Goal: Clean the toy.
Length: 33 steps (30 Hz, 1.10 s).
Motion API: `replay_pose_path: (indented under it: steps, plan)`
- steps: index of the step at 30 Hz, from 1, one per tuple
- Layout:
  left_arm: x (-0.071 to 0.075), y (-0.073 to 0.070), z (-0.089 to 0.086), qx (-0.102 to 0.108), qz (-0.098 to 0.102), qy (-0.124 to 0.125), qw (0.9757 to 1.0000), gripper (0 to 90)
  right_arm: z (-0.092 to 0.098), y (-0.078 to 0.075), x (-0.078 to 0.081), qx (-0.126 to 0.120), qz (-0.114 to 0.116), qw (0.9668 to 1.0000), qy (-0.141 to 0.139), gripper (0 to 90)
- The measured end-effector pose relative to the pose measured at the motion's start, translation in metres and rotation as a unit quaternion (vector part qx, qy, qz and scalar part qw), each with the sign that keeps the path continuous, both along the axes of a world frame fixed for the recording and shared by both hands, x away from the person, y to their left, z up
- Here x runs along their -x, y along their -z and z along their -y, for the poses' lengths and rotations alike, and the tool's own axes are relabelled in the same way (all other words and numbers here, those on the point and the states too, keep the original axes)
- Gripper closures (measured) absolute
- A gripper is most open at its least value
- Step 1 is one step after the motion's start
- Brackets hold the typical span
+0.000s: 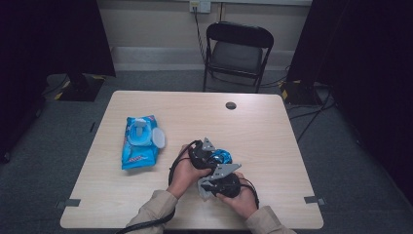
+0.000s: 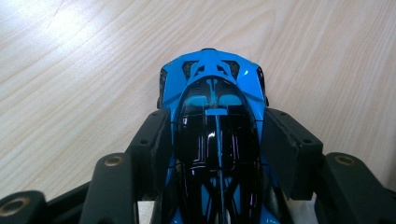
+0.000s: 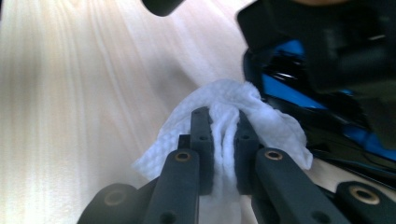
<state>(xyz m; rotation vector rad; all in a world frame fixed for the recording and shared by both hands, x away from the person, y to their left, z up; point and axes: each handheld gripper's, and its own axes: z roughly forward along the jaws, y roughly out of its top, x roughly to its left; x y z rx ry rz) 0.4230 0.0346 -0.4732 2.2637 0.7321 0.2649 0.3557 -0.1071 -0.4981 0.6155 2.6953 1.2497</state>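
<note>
The blue and black toy car (image 2: 217, 135) sits between the jaws of the left gripper (image 2: 217, 140), which are clamped on its sides just above the table (image 2: 70, 70). The right gripper (image 3: 224, 149) pinches a white wipe (image 3: 224, 107) tight and holds it against the car's side. To the left on the table lies a blue wipe pack (image 1: 140, 141) with its lid open.
</note>
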Motion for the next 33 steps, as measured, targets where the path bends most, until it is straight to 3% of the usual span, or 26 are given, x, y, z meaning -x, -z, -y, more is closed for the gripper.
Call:
replay_pose_path:
  steps: [6,11,19,27,33]
  plan:
    - [0.000,0.001,-0.001,0.004,0.000,0.000,1.0000,43.9,0.000,-0.002,0.003,-0.004,-0.003,0.9999,-0.014,83.2]
    - [0.000,0.001,0.000,0.004,0.000,-0.003,1.0000,43.9,0.010,-0.007,0.004,-0.009,0.000,0.9999,-0.011,83.2]
    - [0.000,0.001,-0.001,0.005,0.000,-0.002,1.0000,44.0,0.042,-0.020,-0.005,-0.025,0.006,0.9993,0.027,83.2]
    - [-0.001,0.001,-0.002,0.010,-0.001,-0.001,0.9999,43.9,0.067,-0.027,-0.013,-0.017,0.013,0.9982,0.056,83.2]
    - [0.000,0.001,-0.001,0.007,0.002,0.000,1.0000,43.9,0.089,-0.035,-0.023,-0.024,0.022,0.9950,0.095,83.3]
